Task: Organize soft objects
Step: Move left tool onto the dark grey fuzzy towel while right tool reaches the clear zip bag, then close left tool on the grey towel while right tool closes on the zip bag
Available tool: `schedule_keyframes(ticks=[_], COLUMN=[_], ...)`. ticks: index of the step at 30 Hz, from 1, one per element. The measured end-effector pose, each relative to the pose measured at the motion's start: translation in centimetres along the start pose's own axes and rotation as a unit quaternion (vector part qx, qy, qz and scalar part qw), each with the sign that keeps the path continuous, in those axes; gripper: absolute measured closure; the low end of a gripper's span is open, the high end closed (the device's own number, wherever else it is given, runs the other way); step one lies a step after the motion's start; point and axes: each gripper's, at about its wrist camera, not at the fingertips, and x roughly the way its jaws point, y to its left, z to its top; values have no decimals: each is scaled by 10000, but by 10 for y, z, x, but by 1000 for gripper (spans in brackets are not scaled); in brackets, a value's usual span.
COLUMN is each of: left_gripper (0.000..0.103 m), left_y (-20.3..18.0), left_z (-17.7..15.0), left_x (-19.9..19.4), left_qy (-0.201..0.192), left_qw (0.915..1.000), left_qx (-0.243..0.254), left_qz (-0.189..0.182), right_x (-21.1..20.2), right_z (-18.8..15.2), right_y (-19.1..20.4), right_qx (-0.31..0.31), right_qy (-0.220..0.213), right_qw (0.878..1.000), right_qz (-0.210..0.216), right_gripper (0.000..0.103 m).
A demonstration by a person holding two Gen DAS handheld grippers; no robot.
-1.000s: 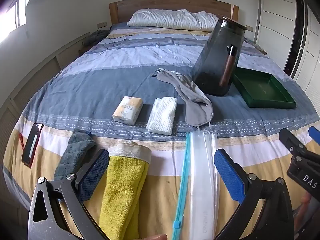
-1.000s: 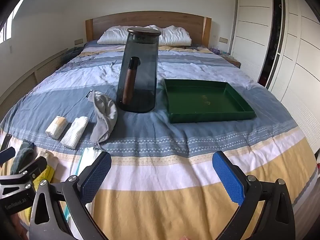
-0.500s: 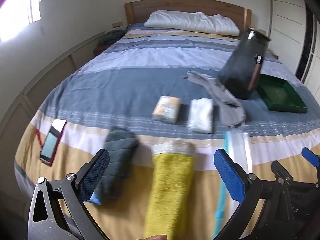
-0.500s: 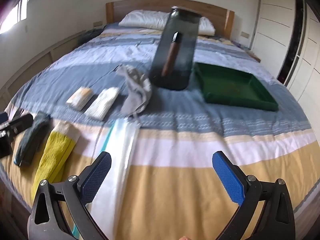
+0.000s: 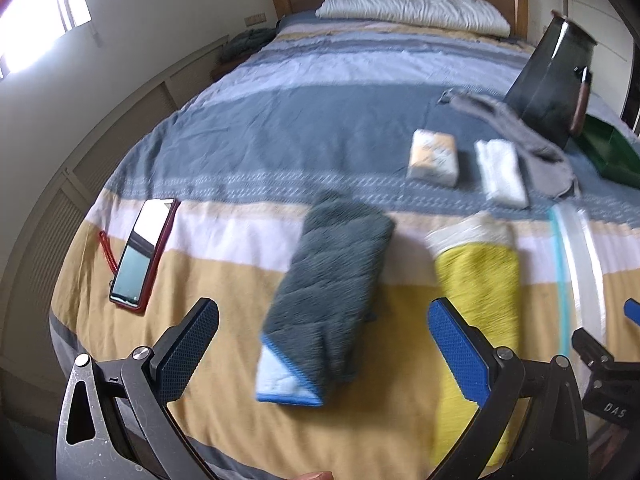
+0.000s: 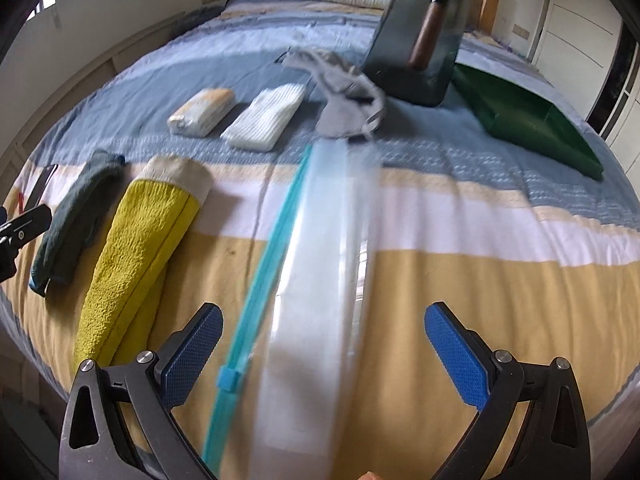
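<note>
The bed [image 5: 320, 128], under a striped cover, carries everything and fills both views. On its far right side stand a dark glass jar [image 6: 424, 36] and, just beside it, an empty green tray [image 6: 532, 120]. A clear zip bag [image 6: 320, 264] with a teal seal lies flat along the near part of the cover, directly ahead of my right tongs [image 6: 324, 344], which are spread wide and grip nothing. To its left lies the yellow towel [image 5: 476, 304], rolled, with a pale band at its far end; next to that lies the grey-green cloth [image 5: 332, 292], folded, a blue-edged corner turned toward me. It sits between the pads of my left tongs [image 5: 320, 344], also spread wide and empty, hovering above without contact as far as I can judge. Farther up the cover lie a grey fabric piece [image 5: 532, 144] touching the jar's base, a white folded cloth [image 5: 502, 172], and a small yellow-and-white packet [image 5: 434, 156]. A phone [image 5: 142, 252] in a red case rests apart at the left edge. Progress, as I judge it: nothing is in the bag or the tray, so the sorting has not begun; every soft item remains to be gathered.
</note>
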Motion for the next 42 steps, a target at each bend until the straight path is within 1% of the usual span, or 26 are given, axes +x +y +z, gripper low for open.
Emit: schedule_keyframes(ticks=[3,11,16,21,30,42], left_gripper=[1,1,1,1,1,1], left_y=[9,12,9,4,3,3], left_z=[-3,-3,1,3,3,3], left_x=[15,53,75,87,95,97], left_qy=[144,470,645,708,754,722], left_qw=[9999,9981,9964,9949,9944,9947], left_qx=[63,247,391,513,494,502], left_qz=[-66,-313,-393,-512,-560,-533], right_x=[10,38,47,54,59,56], right_z=[-1,0,1,-1,-3,-2], right_y=[12,29,35,39,43,39], right_qx=[13,25,-15,-37,-20,20], right_qy=[102,385,398,409,361,384], right_qw=[9999,9992,9990,9986,9983,9986], right_qz=[-30,-137,-225,-336,-446,-362], right_gripper=[0,0,0,0,0,1])
